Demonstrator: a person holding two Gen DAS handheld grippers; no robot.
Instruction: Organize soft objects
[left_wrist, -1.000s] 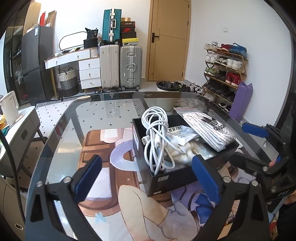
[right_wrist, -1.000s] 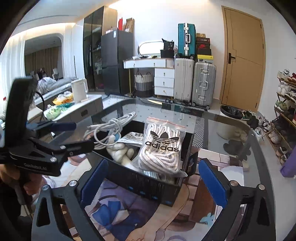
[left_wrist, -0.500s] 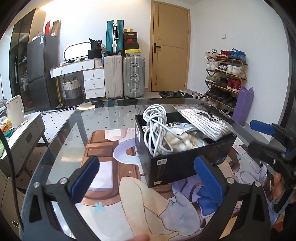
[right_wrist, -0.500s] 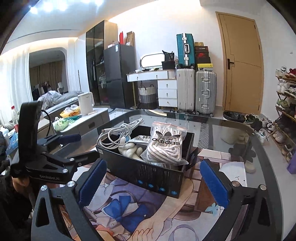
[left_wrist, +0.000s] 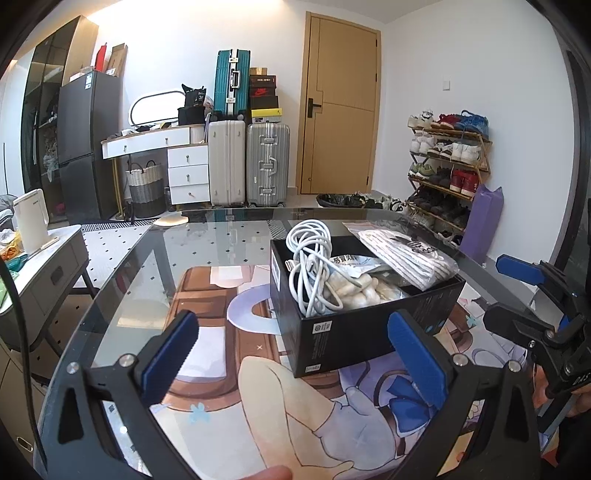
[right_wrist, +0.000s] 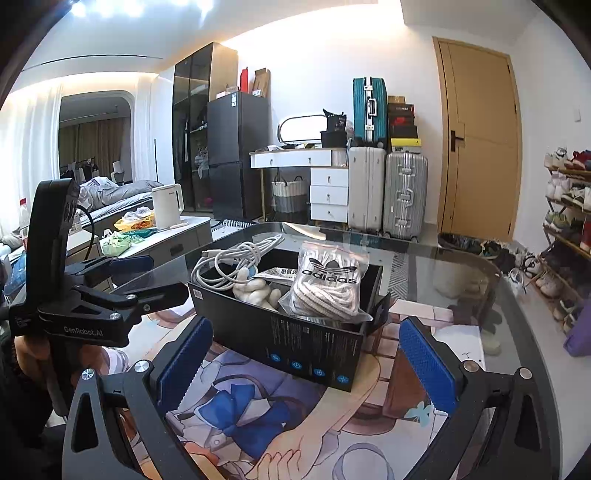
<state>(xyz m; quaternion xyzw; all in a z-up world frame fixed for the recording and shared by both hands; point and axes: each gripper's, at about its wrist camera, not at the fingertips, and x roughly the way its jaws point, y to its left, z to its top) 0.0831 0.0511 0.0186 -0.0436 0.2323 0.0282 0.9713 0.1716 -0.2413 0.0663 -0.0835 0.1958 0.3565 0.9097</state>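
A black box (left_wrist: 369, 332) (right_wrist: 295, 347) sits on the printed mat of the glass table. Inside lie a coiled white cable (left_wrist: 310, 262) (right_wrist: 229, 262), a white soft toy (left_wrist: 358, 288) (right_wrist: 258, 290), a flat printed pouch (left_wrist: 351, 264) and a clear bag of white laces (left_wrist: 406, 254) (right_wrist: 327, 284) leaning over the rim. My left gripper (left_wrist: 295, 354) is open, empty, a little short of the box. My right gripper (right_wrist: 306, 365) is open and empty before the box's long side. Each gripper shows in the other's view at the edge, held by a hand.
The glass table (left_wrist: 147, 266) carries an illustrated mat (left_wrist: 207, 295) (right_wrist: 258, 417). Beyond it stand suitcases (left_wrist: 247, 166), a white dresser (left_wrist: 184, 162), a shoe rack (left_wrist: 447, 173), a door (left_wrist: 340, 110) and a side cabinet with a white kettle (right_wrist: 168, 205).
Both grippers have drawn back and risen from the box, which now looks smaller and farther. Both stay open; the box's contents are unmoved.
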